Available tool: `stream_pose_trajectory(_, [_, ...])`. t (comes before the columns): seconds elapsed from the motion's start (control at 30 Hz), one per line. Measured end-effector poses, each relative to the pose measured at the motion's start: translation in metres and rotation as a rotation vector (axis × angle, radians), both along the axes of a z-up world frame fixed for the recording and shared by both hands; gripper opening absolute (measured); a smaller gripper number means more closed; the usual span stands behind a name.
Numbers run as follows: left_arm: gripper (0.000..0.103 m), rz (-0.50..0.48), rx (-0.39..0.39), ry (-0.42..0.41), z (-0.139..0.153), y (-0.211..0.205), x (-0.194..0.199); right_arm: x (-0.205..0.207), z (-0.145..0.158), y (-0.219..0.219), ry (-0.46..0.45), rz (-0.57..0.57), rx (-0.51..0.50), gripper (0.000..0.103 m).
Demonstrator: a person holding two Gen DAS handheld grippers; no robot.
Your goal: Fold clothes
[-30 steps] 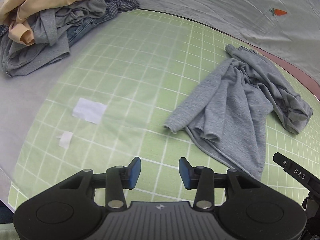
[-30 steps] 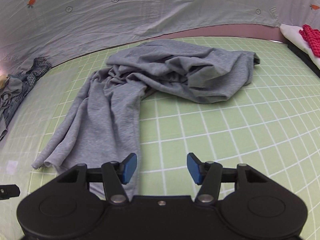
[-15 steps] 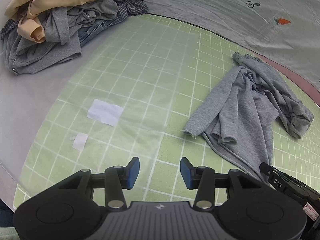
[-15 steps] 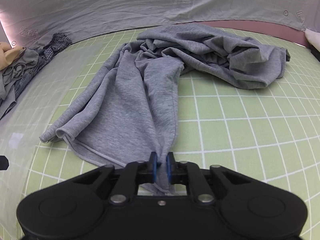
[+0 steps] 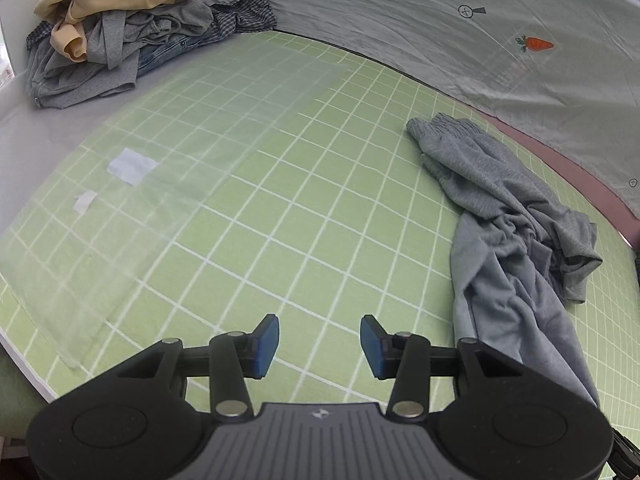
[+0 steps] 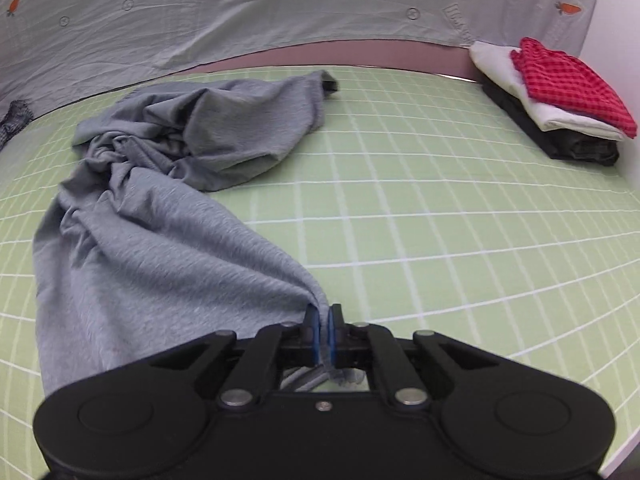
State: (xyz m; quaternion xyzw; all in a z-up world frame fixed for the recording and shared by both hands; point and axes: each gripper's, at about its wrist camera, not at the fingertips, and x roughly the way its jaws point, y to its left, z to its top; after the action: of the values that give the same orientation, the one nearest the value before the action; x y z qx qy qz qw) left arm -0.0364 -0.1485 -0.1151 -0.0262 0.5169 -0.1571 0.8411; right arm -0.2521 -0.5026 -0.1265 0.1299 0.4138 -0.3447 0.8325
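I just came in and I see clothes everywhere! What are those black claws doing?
A person is folding clothes with a claw in each hand. The right claw is pinched shut on an edge of the crumpled gray garment, which lies on the green grid mat. The left claw is open and holds nothing, above bare mat. A messy pile of unfolded clothes waits at one end, and a neat folded stack sits at the other.

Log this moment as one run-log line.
right gripper: shut on grey garment | left gripper: open, over green mat
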Motion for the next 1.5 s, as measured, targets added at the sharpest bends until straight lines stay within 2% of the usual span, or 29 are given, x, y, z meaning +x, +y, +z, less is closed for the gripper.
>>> stream_pose_trajectory(0.13, [0.047,0.041,-0.022,0.028,-0.01,-0.023,-0.031,-0.045,-0.003,-0.069,0.057,-0.055,-0.063,0.005])
stream_pose_trajectory(0.23, [0.047,0.05,-0.002,0.055,-0.014,-0.038,-0.041,-0.071,0.0,-0.115,0.106,-0.082,-0.144,0.005])
stream_pose_trajectory(0.4, [0.047,0.021,0.038,0.014,-0.002,-0.056,-0.047,-0.09,0.009,-0.167,0.106,-0.232,-0.202,0.005])
stream_pose_trajectory(0.47, [0.049,0.023,0.046,0.006,0.0,-0.059,-0.041,-0.096,0.012,-0.186,0.105,-0.294,-0.221,0.008])
stream_pose_trajectory(0.5, [0.05,0.023,0.05,0.002,0.001,-0.061,-0.038,-0.099,0.014,-0.195,0.103,-0.324,-0.228,0.018])
stream_pose_trajectory(0.53, [0.051,0.024,0.053,-0.002,0.002,-0.063,-0.035,-0.097,0.013,-0.192,0.088,-0.335,-0.209,0.031])
stream_pose_trajectory(0.57, [0.051,0.025,0.055,-0.005,0.003,-0.065,-0.031,-0.095,0.012,-0.187,0.076,-0.345,-0.199,0.037])
stream_pose_trajectory(0.7, [0.056,0.038,0.041,-0.013,0.006,-0.075,-0.006,-0.085,0.002,-0.164,0.015,-0.373,-0.09,0.054])
stream_pose_trajectory(0.8, [0.058,0.034,0.03,-0.022,0.009,-0.087,0.016,-0.074,-0.005,-0.149,-0.038,-0.399,0.0,0.055])
stream_pose_trajectory(0.97, [0.058,-0.014,0.023,-0.032,0.013,-0.125,0.059,-0.048,-0.006,-0.146,-0.043,-0.41,0.018,0.055])
stream_pose_trajectory(1.2, [0.06,-0.1,0.017,-0.038,0.012,-0.209,0.126,-0.023,-0.009,-0.19,-0.032,-0.523,0.038,0.062])
stream_pose_trajectory(1.37, [0.067,-0.12,-0.01,-0.029,0.005,-0.264,0.173,-0.02,-0.004,-0.22,-0.148,-0.66,0.15,0.063])
stream_pose_trajectory(1.5, [0.071,-0.116,0.0,-0.013,-0.009,-0.303,0.201,-0.012,-0.011,-0.239,-0.166,-0.711,0.219,0.063])
